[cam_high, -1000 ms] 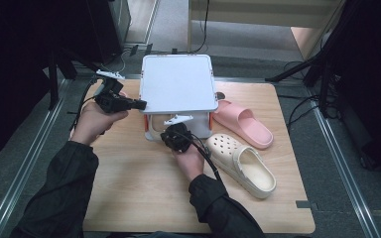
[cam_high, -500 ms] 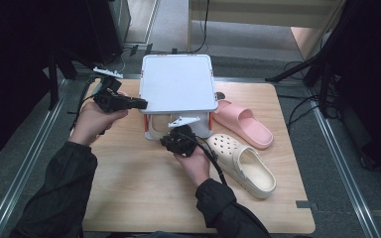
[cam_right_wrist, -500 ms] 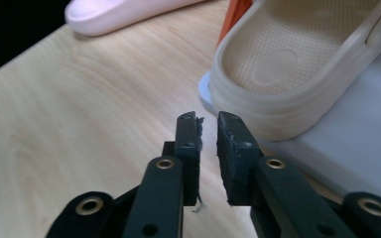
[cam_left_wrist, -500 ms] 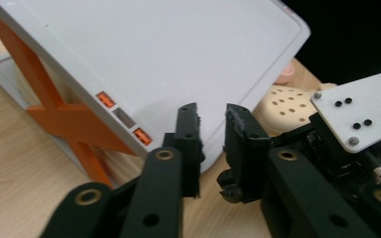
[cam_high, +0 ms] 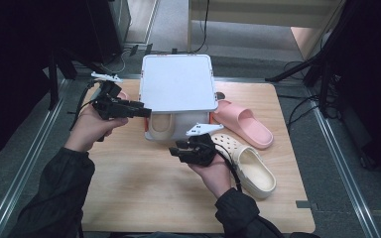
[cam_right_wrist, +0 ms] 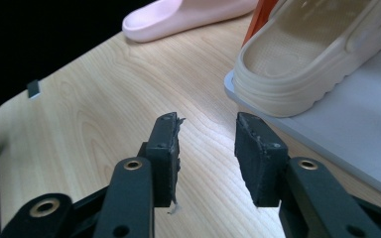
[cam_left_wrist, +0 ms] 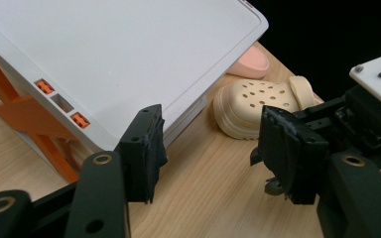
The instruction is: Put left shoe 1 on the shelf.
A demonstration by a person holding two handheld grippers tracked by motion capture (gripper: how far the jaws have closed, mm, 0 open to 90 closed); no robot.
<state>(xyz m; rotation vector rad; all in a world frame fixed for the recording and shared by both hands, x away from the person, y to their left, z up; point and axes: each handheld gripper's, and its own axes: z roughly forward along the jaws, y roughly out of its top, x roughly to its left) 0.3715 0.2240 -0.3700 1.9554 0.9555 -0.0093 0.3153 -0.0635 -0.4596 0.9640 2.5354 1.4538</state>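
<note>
High view: both grippers have let go and backed off the white box (cam_high: 178, 84), whose lid now lies level over the beige slipper (cam_high: 159, 125) inside, so closing looks done. Left gripper (cam_high: 141, 110), jaws just opened wide, holds nothing beside the box's left edge. Right gripper (cam_high: 178, 150), jaws just parted, is empty over the table (cam_high: 129, 193).

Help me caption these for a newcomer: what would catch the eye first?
A white shoe rack with orange supports stands at the table's far middle, a beige slide tucked on its lower shelf. To its right lie a pink slide and a cream clog. Both open grippers, left gripper and right gripper, hover empty before it.
</note>
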